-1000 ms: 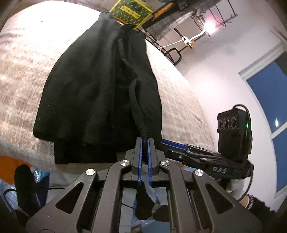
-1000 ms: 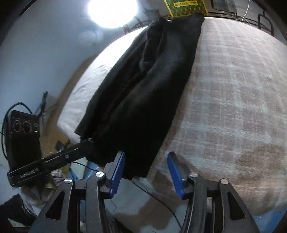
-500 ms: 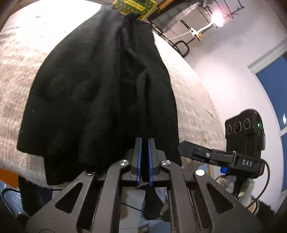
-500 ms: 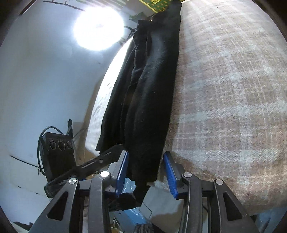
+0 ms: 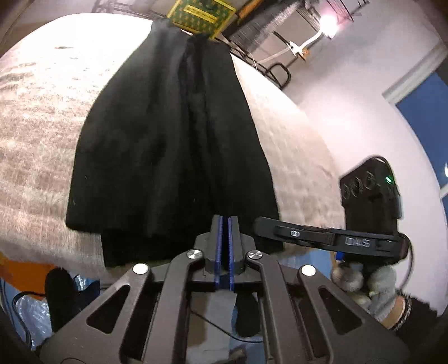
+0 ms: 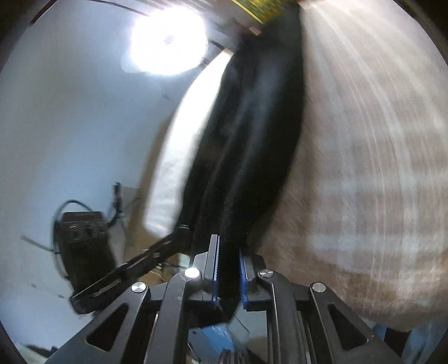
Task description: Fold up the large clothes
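Right gripper (image 6: pixel 228 268) is closing in since a second ago, its blue pads going from wide apart beside the hem to pinching a bunch of the black garment (image 5: pixel 173 145) between them; left gripper (image 5: pixel 224 232) is staying clamped, pads nearly together on a thin strip of the same hem, as in the earlier views; right wrist view is blurring, so it is swinging fast.

Step in hand, by my reading: both tools are gripping the near hem ready to carry it up and over toward the far end; doing it well is meaning lifting both sides level, keeping the hem taut between the two grips so layers are not sliding, and checking the right pinch is catching all layers rather than the top one only; that depth is hidden between the pads.

Outward from the tools: garment is running straight away from both jaws, lying lengthwise along the plaid bed cover (image 5: pixel 42 117), near edge drooping over the bed's rim, far end reaching the yellow-green box (image 5: pixel 200 16); right gripper is sitting just beside the left one in the left wrist view.
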`<state>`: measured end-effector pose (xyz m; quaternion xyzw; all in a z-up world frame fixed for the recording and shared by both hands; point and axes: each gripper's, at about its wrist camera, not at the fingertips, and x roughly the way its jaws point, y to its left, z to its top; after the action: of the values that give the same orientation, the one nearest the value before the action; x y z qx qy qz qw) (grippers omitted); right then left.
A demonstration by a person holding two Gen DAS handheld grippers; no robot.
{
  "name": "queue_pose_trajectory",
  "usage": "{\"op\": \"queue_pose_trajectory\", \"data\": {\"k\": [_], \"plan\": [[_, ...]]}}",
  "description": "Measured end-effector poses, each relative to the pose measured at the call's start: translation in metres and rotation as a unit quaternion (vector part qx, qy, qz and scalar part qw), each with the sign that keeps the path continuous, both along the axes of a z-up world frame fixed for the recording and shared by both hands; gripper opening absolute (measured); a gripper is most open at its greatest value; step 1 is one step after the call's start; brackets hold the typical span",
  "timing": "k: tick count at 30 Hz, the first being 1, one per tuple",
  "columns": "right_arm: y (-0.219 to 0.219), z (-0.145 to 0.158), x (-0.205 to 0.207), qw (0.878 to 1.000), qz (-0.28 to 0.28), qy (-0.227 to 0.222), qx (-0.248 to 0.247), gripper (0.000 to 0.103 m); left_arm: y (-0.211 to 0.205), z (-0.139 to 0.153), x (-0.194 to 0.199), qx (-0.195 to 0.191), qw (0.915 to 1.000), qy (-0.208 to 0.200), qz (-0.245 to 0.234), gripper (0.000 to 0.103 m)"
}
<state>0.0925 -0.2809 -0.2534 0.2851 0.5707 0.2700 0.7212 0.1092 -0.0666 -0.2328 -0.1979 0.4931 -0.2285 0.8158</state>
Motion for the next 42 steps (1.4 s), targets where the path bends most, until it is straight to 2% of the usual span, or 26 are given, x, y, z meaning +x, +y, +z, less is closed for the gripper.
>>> {"op": "queue_pose_trajectory", "data": {"k": [3,5,6,7,9,11,12,13,15,20,21,22,23,25,27,28,29,30,32,33,35,36,37,40,42], "plan": [[-0.002,0.005,-0.001,1.0,0.005,-0.008,0.001,0.01,0.012,0.018,-0.01,0.012,0.9995,-0.027,-0.009,0.0],[-0.001,0.011,-0.002,1.0,0.01,-0.01,-0.018,0.012,0.03,0.033,-0.012,0.02,0.9985,-0.05,0.008,0.003],[0.004,0.014,-0.001,0.999,0.016,-0.011,-0.031,0.016,0.043,0.039,-0.013,0.026,0.9977,-0.059,0.022,0.007],[0.008,0.018,-0.002,0.998,0.022,-0.014,-0.049,0.024,0.054,0.042,-0.013,0.033,0.997,-0.06,0.035,0.009],[0.017,0.031,-0.006,0.994,0.028,-0.048,-0.09,0.029,0.083,0.039,-0.005,0.044,0.9953,-0.044,0.074,0.01],[0.026,0.047,-0.01,0.988,0.037,-0.088,-0.121,0.033,0.106,0.029,0.007,0.036,0.9935,-0.016,0.107,0.024],[0.028,0.051,-0.01,0.986,0.044,-0.104,-0.125,0.037,0.114,0.022,0.014,0.027,0.9927,-0.003,0.117,0.038],[0.029,0.054,-0.009,0.984,0.051,-0.112,-0.126,0.04,0.12,0.017,0.018,0.021,0.9921,0.004,0.124,0.04],[0.036,0.055,-0.007,0.982,0.058,-0.118,-0.138,0.041,0.121,0.006,0.028,0.007,0.9917,0.02,0.127,0.04],[0.036,0.037,0.004,0.98,0.049,-0.092,-0.166,0.041,0.105,-0.015,0.044,-0.018,0.9946,0.055,0.086,0.04],[0.034,0.032,0.004,0.982,0.042,-0.086,-0.161,0.041,0.101,-0.018,0.047,-0.018,0.995,0.059,0.079,0.039],[0.031,0.028,0.005,0.985,0.035,-0.079,-0.151,0.041,0.096,-0.021,0.049,-0.017,0.9953,0.061,0.074,0.021],[0.026,0.025,0.006,0.987,0.028,-0.071,-0.14,0.041,0.092,-0.023,0.05,-0.013,0.9958,0.062,0.066,0.012],[0.017,0.018,0.009,0.992,0.02,-0.054,-0.11,0.041,0.086,-0.02,0.051,-0.003,0.9968,0.05,0.062,0.009],[0.015,0.014,0.012,0.995,0.014,-0.049,-0.081,0.038,0.088,-0.013,0.05,-0.026,0.9959,0.047,0.073,0.008],[0.014,0.014,0.014,0.998,0.011,-0.04,-0.05,0.022,0.093,-0.005,0.046,-0.046,0.9945,0.044,0.083,0.008],[0.011,0.013,0.016,0.999,0.005,-0.029,-0.016,0.015,0.098,0.005,0.042,-0.049,0.9939,0.029,0.094,0.008],[0.006,0.014,0.016,0.999,-0.011,-0.019,0.033,0.014,0.1,0.01,0.04,-0.044,0.994,0.019,0.098,0.008],[0.004,0.015,0.016,0.998,-0.011,-0.015,0.058,0.011,0.098,0.008,0.039,-0.002,0.9954,0.013,0.095,0.008],[0.008,0.015,0.016,0.999,-0.001,-0.017,0.036,0.011,0.094,0.0,0.041,0.021,0.9958,0.022,0.087,0.008],[0.019,0.016,0.017,0.999,0.023,-0.026,-0.038,0.017,0.086,-0.014,0.043,0.043,0.9952,0.038,0.079,0.008],[0.022,0.018,0.016,0.996,0.031,-0.033,-0.071,0.031,0.084,-0.017,0.043,0.045,0.9952,0.041,0.076,0.009],[0.024,0.022,0.016,0.993,0.032,-0.045,-0.104,0.04,0.084,-0.016,0.043,0.045,0.9951,0.04,0.078,0.009],[0.029,0.049,0.013,0.977,0.033,-0.115,-0.174,0.04,0.087,-0.001,0.033,0.066,0.9938,0.023,0.086,0.01],[0.031,0.062,0.019,0.976,0.035,-0.14,-0.162,0.04,0.093,0.011,0.029,0.075,0.9925,-0.005,0.096,0.01]]}}
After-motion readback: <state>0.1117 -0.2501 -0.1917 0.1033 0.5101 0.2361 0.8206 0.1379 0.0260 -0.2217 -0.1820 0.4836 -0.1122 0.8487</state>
